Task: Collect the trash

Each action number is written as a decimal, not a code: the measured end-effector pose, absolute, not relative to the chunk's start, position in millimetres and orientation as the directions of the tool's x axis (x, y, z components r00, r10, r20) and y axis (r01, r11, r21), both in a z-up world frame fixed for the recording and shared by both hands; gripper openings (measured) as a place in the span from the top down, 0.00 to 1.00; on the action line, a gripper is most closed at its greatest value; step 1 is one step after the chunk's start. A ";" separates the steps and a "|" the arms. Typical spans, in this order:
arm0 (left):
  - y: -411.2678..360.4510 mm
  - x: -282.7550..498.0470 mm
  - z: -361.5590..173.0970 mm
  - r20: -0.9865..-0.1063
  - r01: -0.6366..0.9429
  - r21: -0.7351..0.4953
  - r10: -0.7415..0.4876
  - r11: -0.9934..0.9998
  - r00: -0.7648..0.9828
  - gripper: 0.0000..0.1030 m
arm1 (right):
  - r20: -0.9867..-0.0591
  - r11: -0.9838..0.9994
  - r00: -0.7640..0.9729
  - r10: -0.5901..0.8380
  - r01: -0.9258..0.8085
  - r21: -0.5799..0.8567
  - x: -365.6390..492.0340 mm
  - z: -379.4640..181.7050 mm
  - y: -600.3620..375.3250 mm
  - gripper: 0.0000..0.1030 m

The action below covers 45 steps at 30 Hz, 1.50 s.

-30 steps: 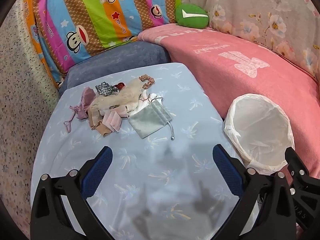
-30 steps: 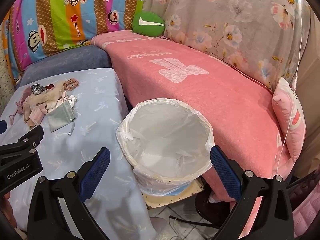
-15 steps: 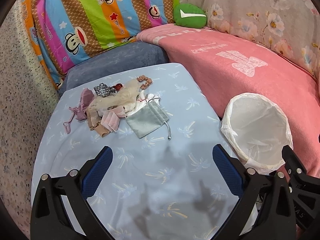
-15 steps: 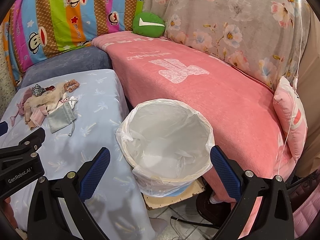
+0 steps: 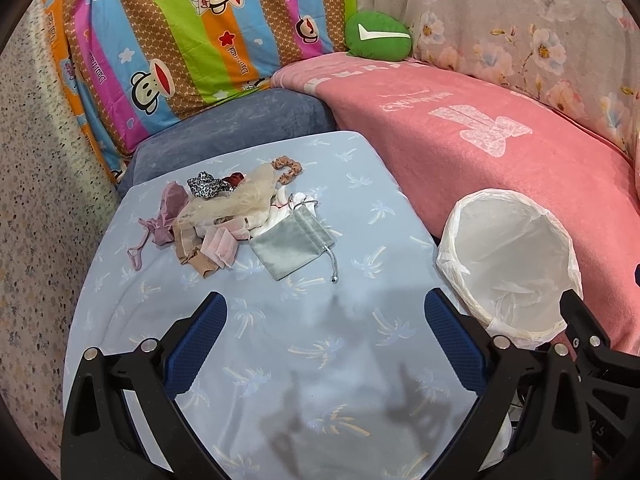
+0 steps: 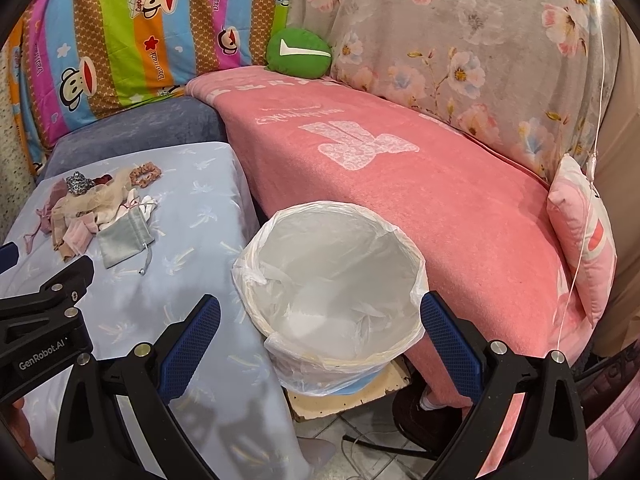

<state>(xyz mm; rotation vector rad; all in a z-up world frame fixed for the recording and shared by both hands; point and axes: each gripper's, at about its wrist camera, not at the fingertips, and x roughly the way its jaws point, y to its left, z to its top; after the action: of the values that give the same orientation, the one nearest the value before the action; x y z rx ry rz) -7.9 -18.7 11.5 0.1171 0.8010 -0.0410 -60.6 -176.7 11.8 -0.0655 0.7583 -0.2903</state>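
A heap of cloth scraps and scrunchies (image 5: pixel 216 212) lies at the far left of the blue palm-print table (image 5: pixel 304 344); it also shows in the right wrist view (image 6: pixel 92 204). A grey drawstring pouch (image 5: pixel 290 242) lies beside the heap, seen also in the right wrist view (image 6: pixel 124 236). A white-lined bin (image 6: pixel 332 280) stands right of the table, empty, also in the left wrist view (image 5: pixel 508 268). My left gripper (image 5: pixel 322 334) is open and empty above the table's near part. My right gripper (image 6: pixel 320 340) is open and empty over the bin's near rim.
A pink blanket-covered couch (image 6: pixel 400 184) runs behind the bin. A green cushion (image 5: pixel 378 38) and striped monkey-print fabric (image 5: pixel 192 40) sit at the back. A pink pillow (image 6: pixel 588 240) lies at the right. The left gripper's body (image 6: pixel 36 328) shows at the lower left.
Both grippers have drawn back and risen a little, so the heap and bin look slightly farther away. Both stay open. Nothing on the table has moved.
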 end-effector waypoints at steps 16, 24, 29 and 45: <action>-19.0 -6.4 12.4 -0.696 0.080 0.082 -0.001 0.993 0.718 0.08 | -0.667 0.958 0.689 -0.284 0.238 -0.162 -58.9 12.8 -179.8 0.06; -19.9 -5.9 12.4 -0.694 0.084 0.080 -0.005 0.993 0.720 0.08 | -0.665 0.957 0.691 -0.284 0.241 -0.159 -56.6 14.0 -182.2 0.06; -21.0 -5.8 11.9 -0.696 0.091 0.081 -0.009 0.993 0.718 0.08 | -0.664 0.957 0.692 -0.284 0.240 -0.160 -56.4 14.1 -182.5 0.06; -23.2 -5.6 13.3 -0.693 0.100 0.080 -0.017 0.992 0.721 0.08 | -0.658 0.956 0.695 -0.291 0.245 -0.164 -57.4 17.6 -183.6 0.06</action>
<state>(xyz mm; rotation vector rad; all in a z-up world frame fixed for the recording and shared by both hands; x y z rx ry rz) -5.6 -23.2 13.3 0.1143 0.7639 -0.0649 -57.4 -183.6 17.6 -0.0652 0.7448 -0.2990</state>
